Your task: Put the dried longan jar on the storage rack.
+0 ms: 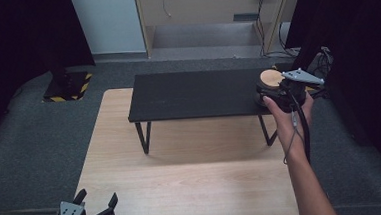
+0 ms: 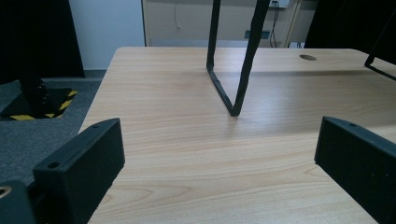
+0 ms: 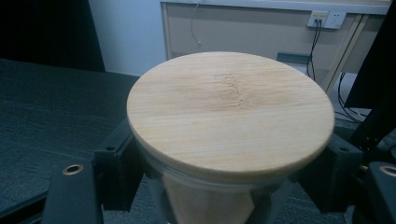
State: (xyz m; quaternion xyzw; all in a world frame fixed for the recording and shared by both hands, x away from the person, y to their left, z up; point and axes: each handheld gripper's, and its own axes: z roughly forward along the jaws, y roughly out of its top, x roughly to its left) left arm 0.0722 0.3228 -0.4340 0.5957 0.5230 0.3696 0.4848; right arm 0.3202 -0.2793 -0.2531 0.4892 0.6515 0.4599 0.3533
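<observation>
Right claw (image 3: 224,186) closed on the glass jar (image 3: 210,196) beneath its bamboo lid (image 3: 231,112), above the black shelf (image 1: 192,95): keep it upright, lower gently; left claw (image 1: 97,206) wide open, empty.

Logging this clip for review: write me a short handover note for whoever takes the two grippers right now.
Right gripper: jaws closed on either side of the clear glass jar with the round bamboo lid, at the right end of the black raised shelf. Whether the jar rests on the shelf or is lifted cannot be told.
Left gripper: open, holding nothing, low over the near left corner of the light wooden table.
Done: jar gripped, lid on.
Left: probably move or set down the jar; the destination is not evident. Keep the grip firm, since glass may slip.
</observation>
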